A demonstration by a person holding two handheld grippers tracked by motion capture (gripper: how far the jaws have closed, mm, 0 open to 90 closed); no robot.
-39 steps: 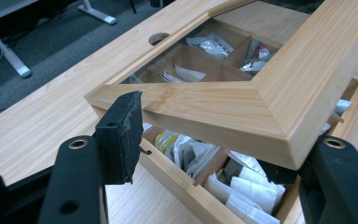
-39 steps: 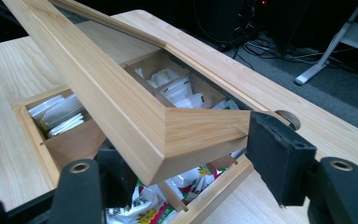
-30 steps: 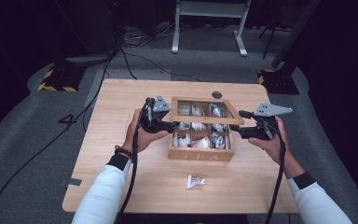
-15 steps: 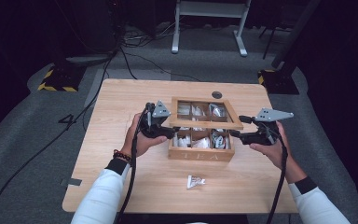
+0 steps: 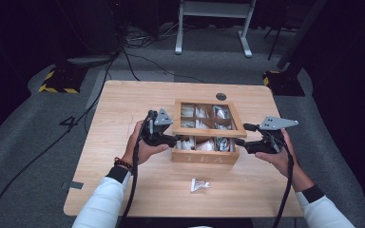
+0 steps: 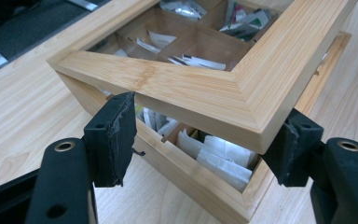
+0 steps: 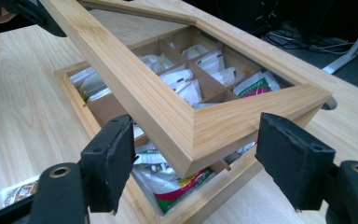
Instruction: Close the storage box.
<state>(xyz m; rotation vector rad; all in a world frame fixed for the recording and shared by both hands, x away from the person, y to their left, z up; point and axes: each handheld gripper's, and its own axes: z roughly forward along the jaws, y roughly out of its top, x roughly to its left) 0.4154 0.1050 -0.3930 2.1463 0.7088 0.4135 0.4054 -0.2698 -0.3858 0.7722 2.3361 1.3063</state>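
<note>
Jaws of the left gripper (image 6: 200, 140) stand spread, straddling the front left corner of the lid (image 6: 200, 88); whether the pads touch the wood I cannot tell. That lid is tilted up above the wooden tea box (image 5: 204, 154), which sits mid-table (image 5: 123, 104). At the opposite front corner the right gripper (image 7: 196, 163) gapes too, its pads flanking the lid's edge. Sachets (image 7: 168, 179) fill the compartments beneath. One loose packet (image 5: 198, 185) lies near the table's front edge.
</note>
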